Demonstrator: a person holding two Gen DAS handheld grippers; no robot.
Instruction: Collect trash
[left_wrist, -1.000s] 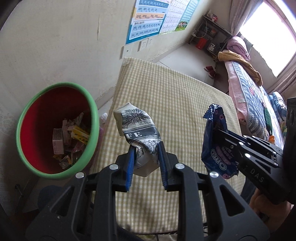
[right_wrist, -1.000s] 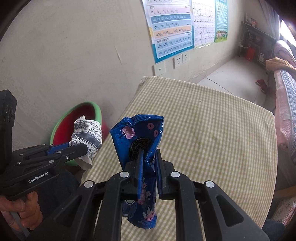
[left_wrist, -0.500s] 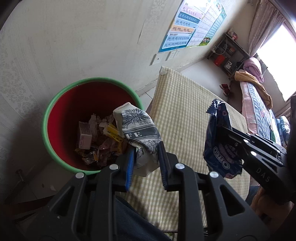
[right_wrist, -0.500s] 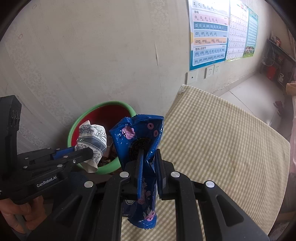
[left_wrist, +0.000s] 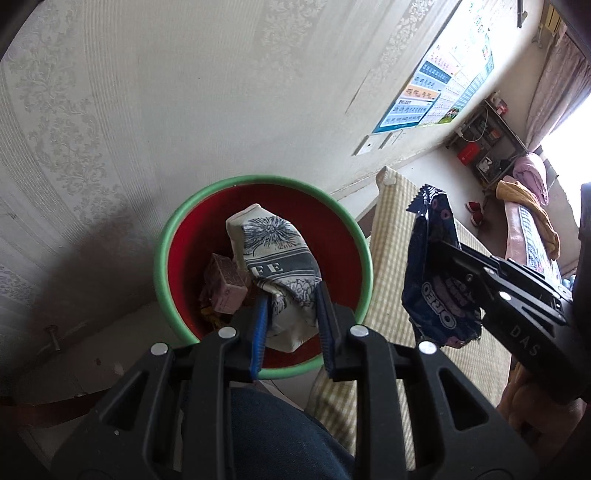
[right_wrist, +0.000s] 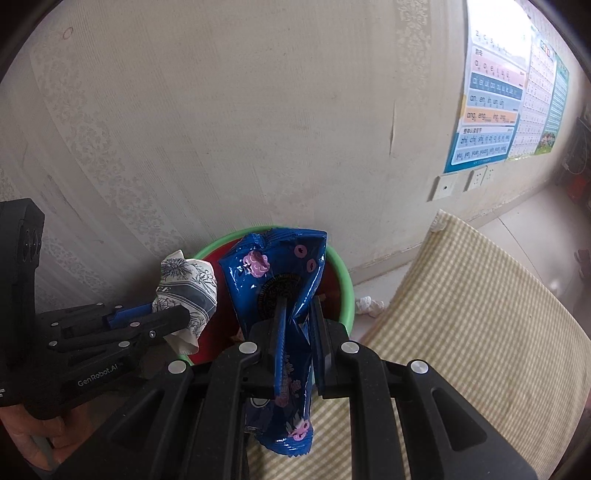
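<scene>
The left gripper (left_wrist: 291, 325) is clamping a crumpled white wrapper (left_wrist: 275, 266) over the green-rimmed bin (left_wrist: 162, 254); the right gripper (right_wrist: 297, 336) is pinching a blue cookie packet (right_wrist: 280, 280) near the rim. Centre each piece over the opening before releasing.

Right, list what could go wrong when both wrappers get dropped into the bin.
1. The blue Oreo wrapper in the right gripper appears to hang beside the green-rimmed bin, over the checked cloth; released now, it may miss.
2. The white patterned wrapper in the left gripper is crumpled and light, so it could cling to the jaws or drift off.
3. Both grippers crowd one opening and could collide.
</scene>
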